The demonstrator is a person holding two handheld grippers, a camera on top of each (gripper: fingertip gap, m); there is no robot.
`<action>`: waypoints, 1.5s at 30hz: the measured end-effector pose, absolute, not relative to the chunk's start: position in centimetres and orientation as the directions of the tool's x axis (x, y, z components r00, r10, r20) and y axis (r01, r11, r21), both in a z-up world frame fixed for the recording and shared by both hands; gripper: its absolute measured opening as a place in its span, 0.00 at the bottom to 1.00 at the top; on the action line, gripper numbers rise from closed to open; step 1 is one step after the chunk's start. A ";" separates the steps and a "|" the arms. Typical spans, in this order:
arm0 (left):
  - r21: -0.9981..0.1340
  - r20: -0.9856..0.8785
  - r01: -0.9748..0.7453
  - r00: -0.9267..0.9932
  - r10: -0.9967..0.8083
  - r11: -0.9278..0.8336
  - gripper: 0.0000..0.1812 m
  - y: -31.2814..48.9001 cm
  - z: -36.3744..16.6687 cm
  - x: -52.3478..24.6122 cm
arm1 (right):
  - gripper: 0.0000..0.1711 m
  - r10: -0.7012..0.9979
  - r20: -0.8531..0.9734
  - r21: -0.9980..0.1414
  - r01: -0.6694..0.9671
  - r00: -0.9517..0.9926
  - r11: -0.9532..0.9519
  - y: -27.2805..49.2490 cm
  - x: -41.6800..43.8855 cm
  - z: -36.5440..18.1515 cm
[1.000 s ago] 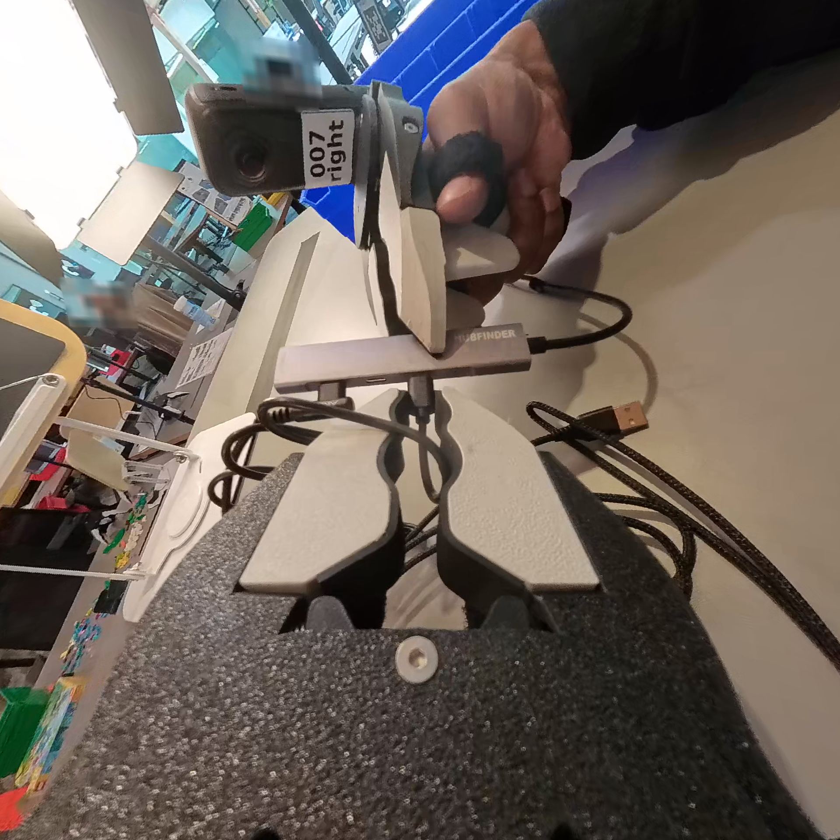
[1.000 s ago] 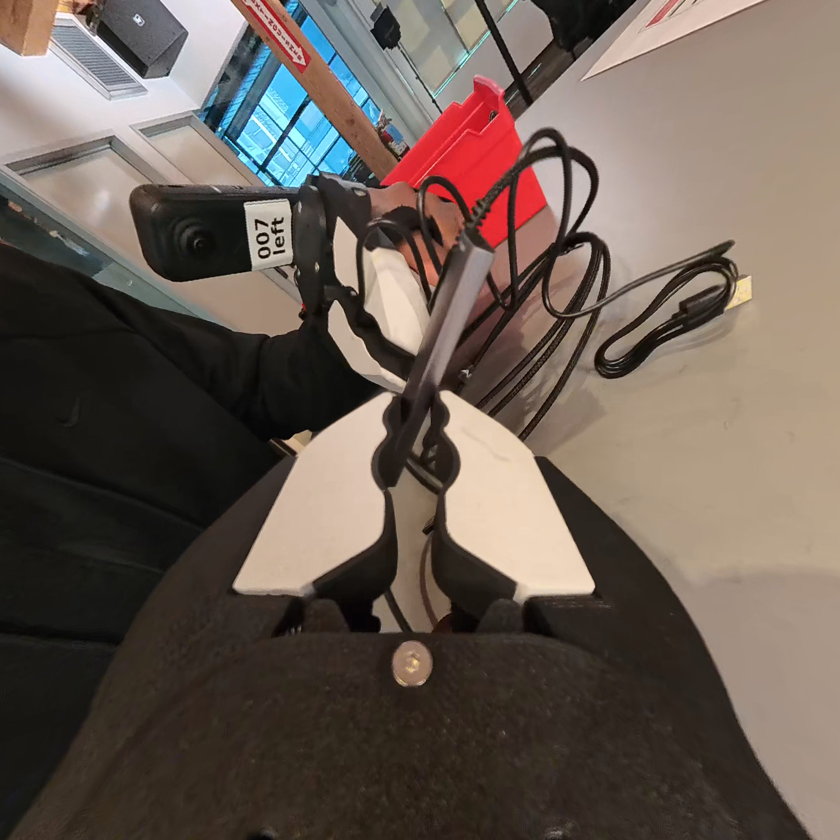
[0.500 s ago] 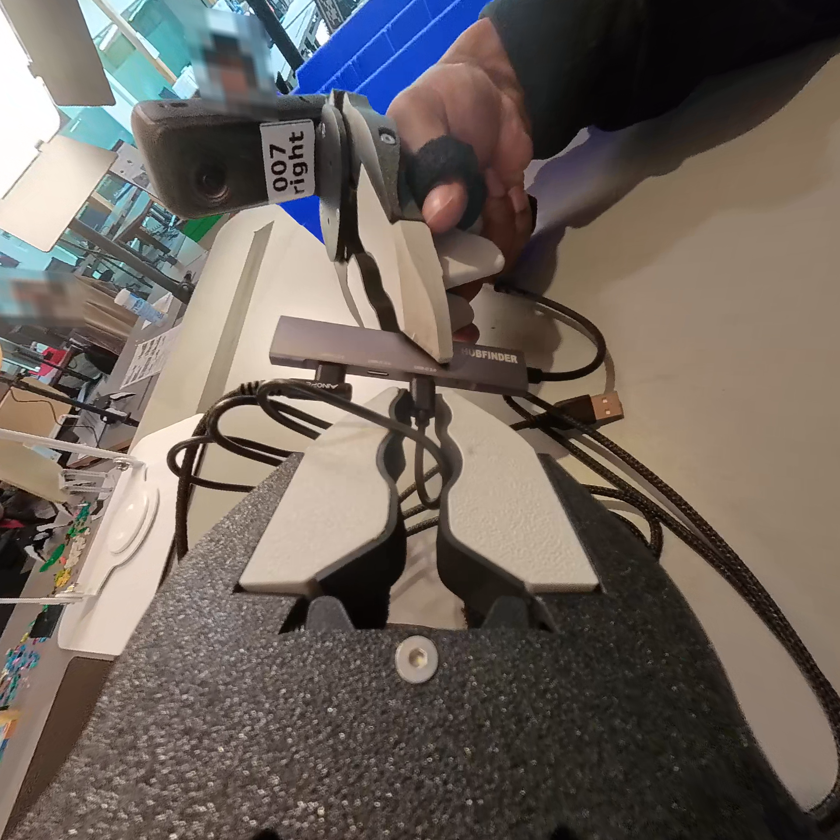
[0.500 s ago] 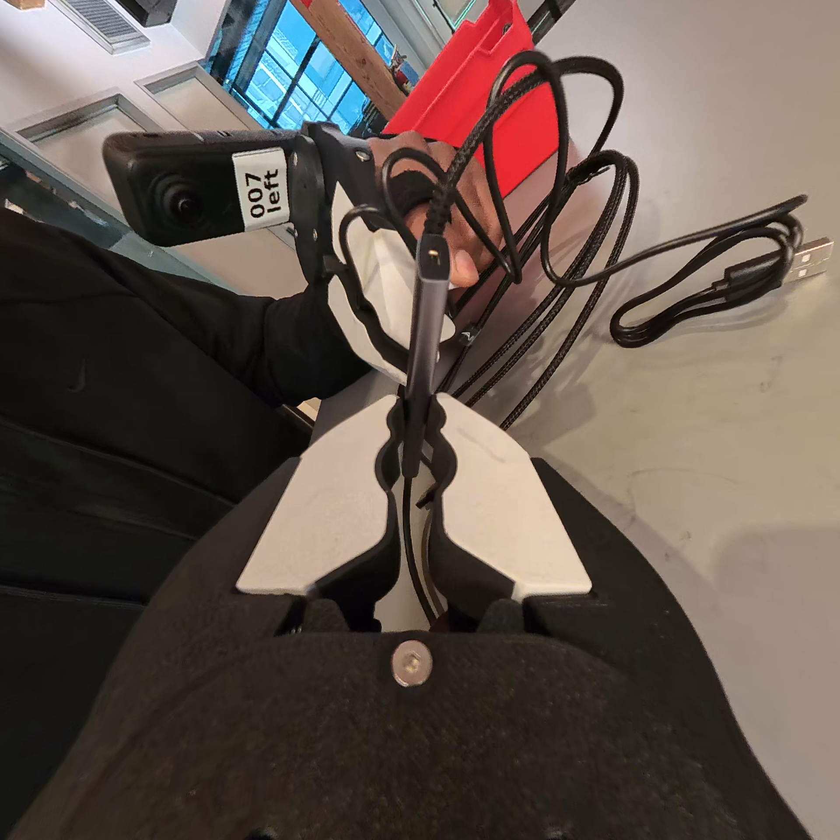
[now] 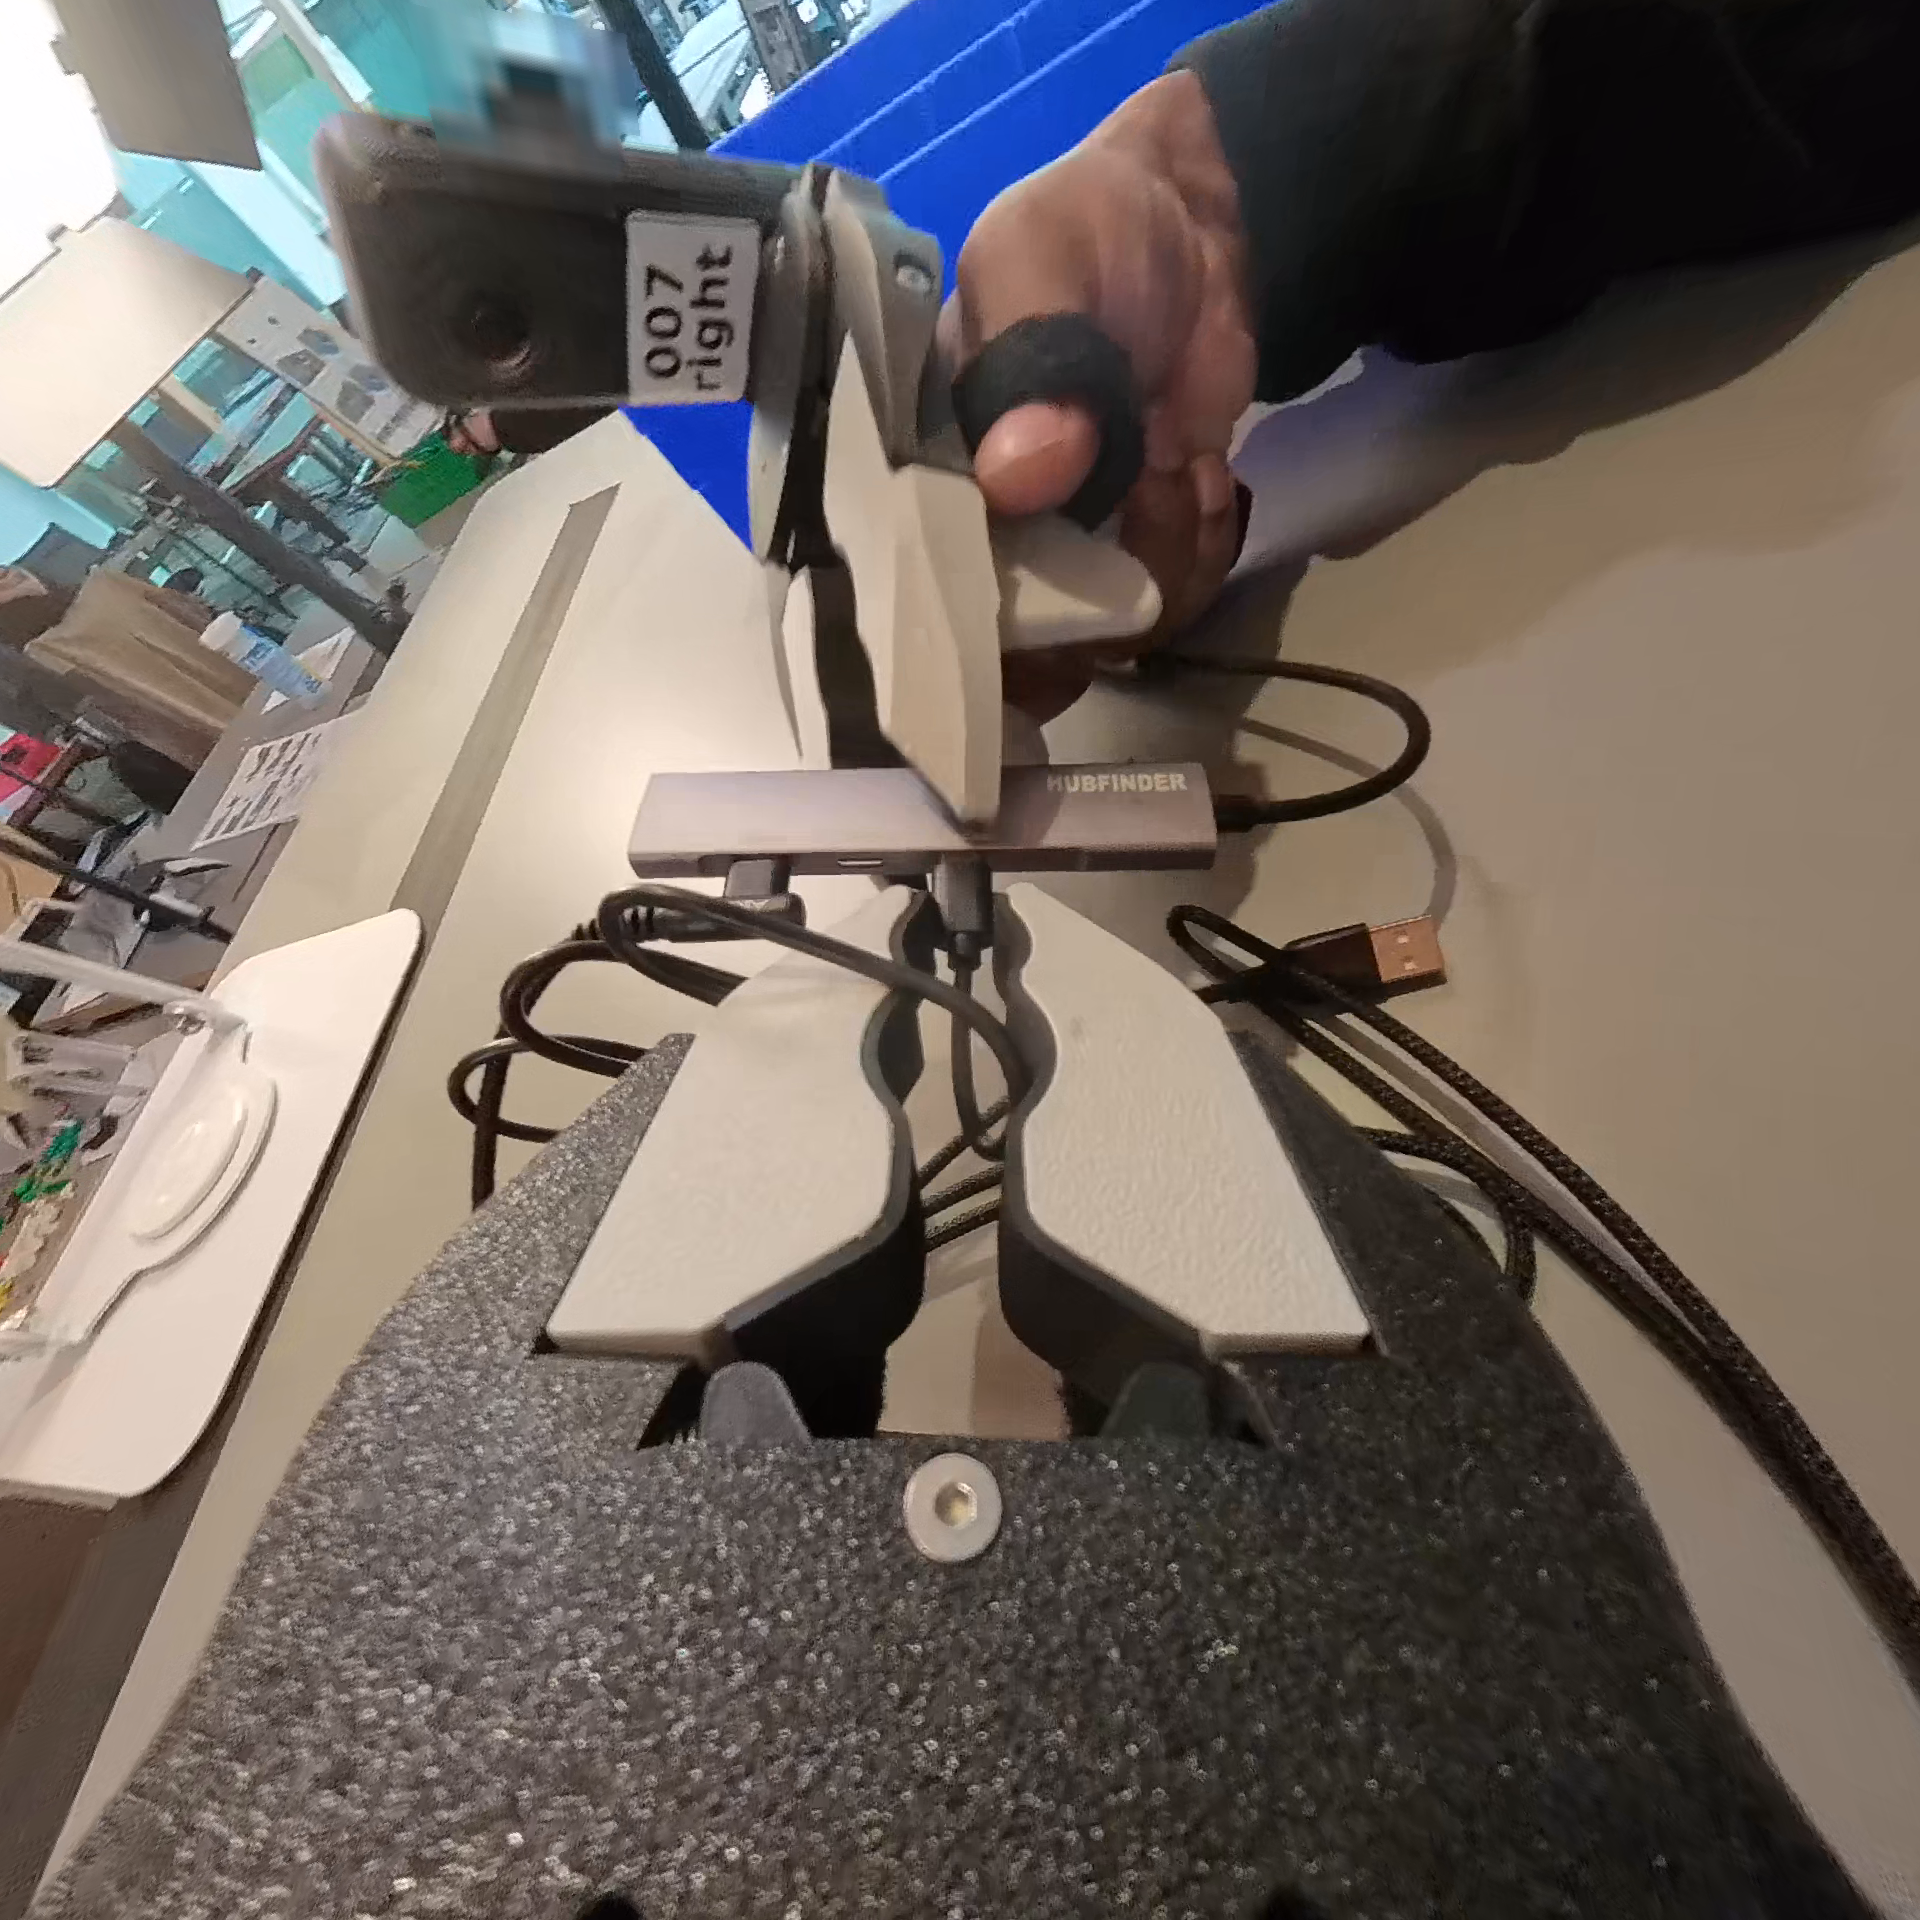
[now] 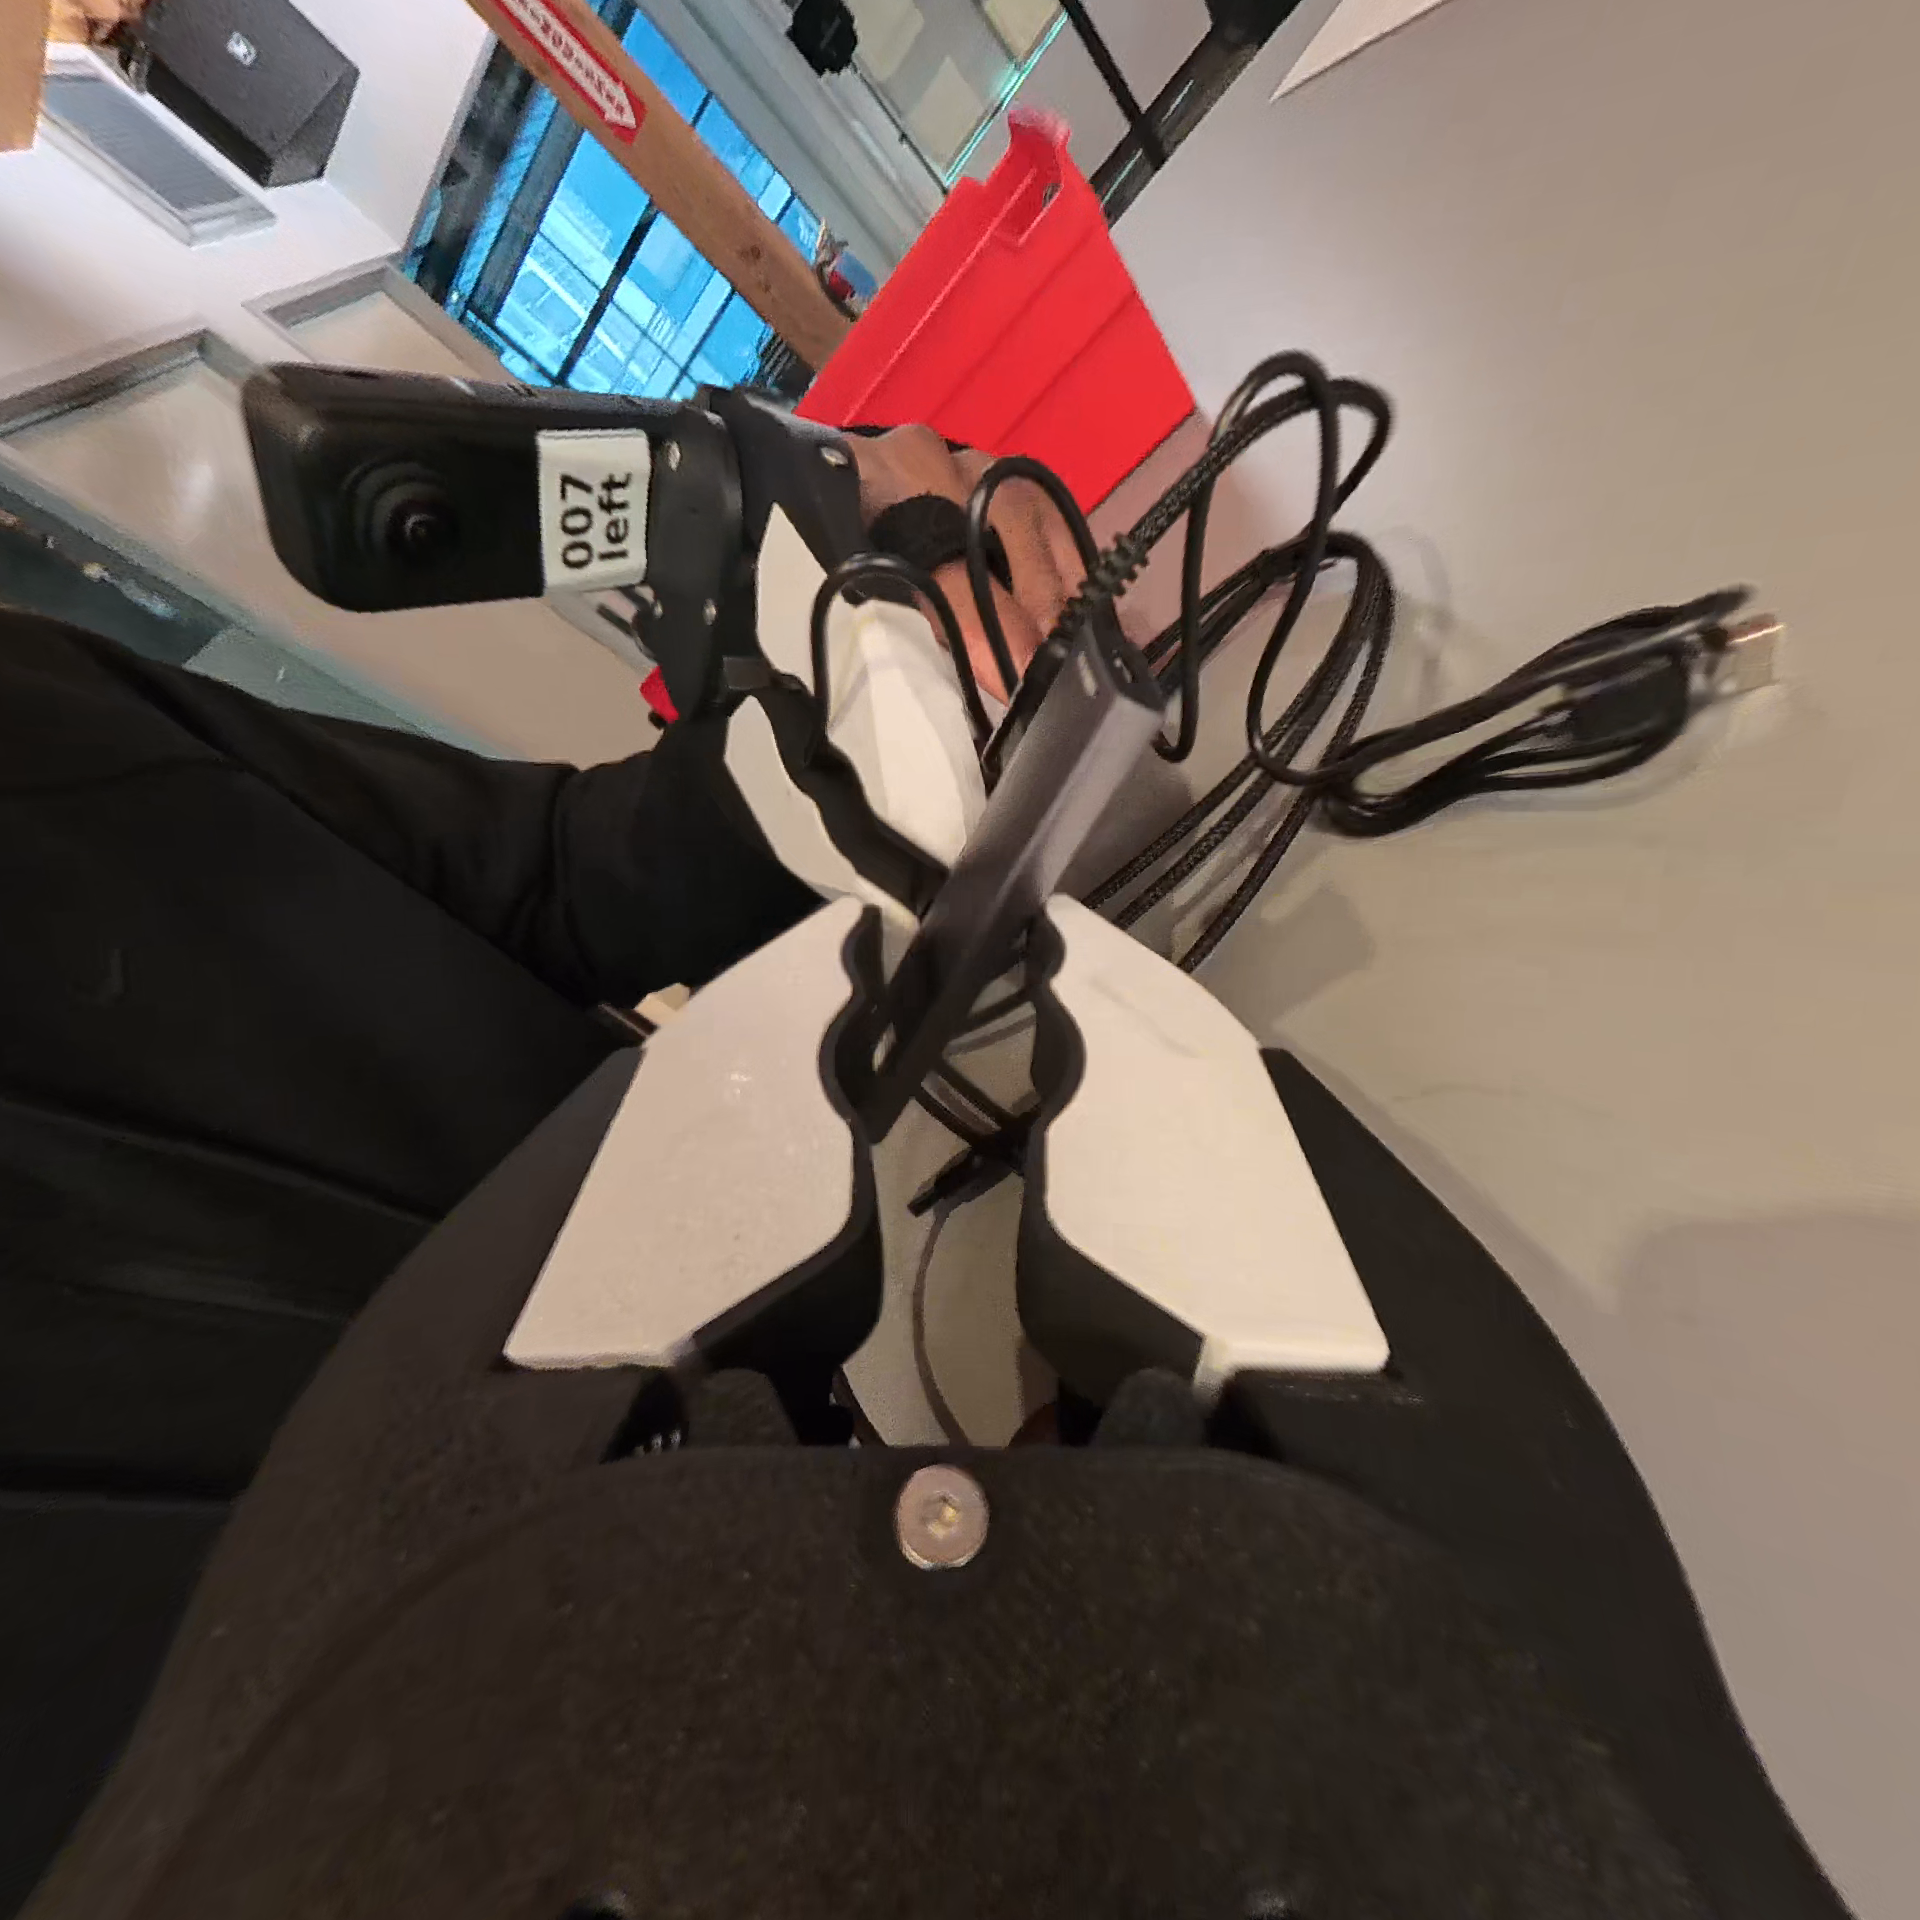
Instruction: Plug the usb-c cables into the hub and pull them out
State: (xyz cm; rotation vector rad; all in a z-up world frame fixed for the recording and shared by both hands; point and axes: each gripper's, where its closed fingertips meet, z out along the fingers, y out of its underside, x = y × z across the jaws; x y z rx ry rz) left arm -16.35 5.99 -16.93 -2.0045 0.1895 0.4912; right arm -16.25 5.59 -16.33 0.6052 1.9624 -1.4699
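A slim grey hub (image 5: 831, 821) is held above the table. My right gripper (image 6: 956, 935) is shut on it; in the left wrist view it comes down from above onto the hub's top (image 5: 966, 810). My left gripper (image 5: 958, 906) is shut on a black usb-c plug (image 5: 961, 894) that sits in a port on the hub's near edge. A second plug (image 5: 758, 878) sits in a port further left. In the right wrist view the hub (image 6: 1049, 821) leans up to the right, with the left gripper's white fingers (image 6: 894, 727) behind it.
Black braided cables (image 5: 1558, 1174) lie looped on the beige table, with a USB-A end (image 5: 1382, 951) to the right. The hub's own lead (image 5: 1392, 748) loops behind. A red bin (image 6: 1008, 312), a blue bin (image 5: 935, 135) and a white stand (image 5: 239, 1132) border the area. Left and right tips are no more than a few centimetres apart.
The hub has swung between my grippers: in the right wrist view it went from leaning right to upright and back to leaning right. Both grippers have kept their hold.
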 end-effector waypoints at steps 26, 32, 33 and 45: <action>-0.822 -0.421 -0.320 0.898 0.126 -0.470 0.06 6.4 -17.5 -17.3 | 0.06 0.029 -0.744 -0.651 0.735 -0.667 0.191 6.2 -17.9 -16.2; -0.839 -0.424 -0.321 0.892 0.158 -0.440 0.06 6.6 -16.9 -17.4 | 0.07 0.040 -0.744 -0.650 0.736 -0.667 0.187 6.7 -18.1 -15.9; -0.842 -0.424 -0.319 0.890 0.168 -0.435 0.06 6.6 -16.7 -17.6 | 0.08 0.041 -0.738 -0.655 0.729 -0.674 0.196 6.9 -18.0 -15.8; -0.850 -0.410 -0.314 0.899 0.156 -0.424 0.06 6.6 -16.6 -17.3 | 0.06 -0.015 -0.760 -0.633 0.734 -0.650 0.245 6.6 -16.8 -16.2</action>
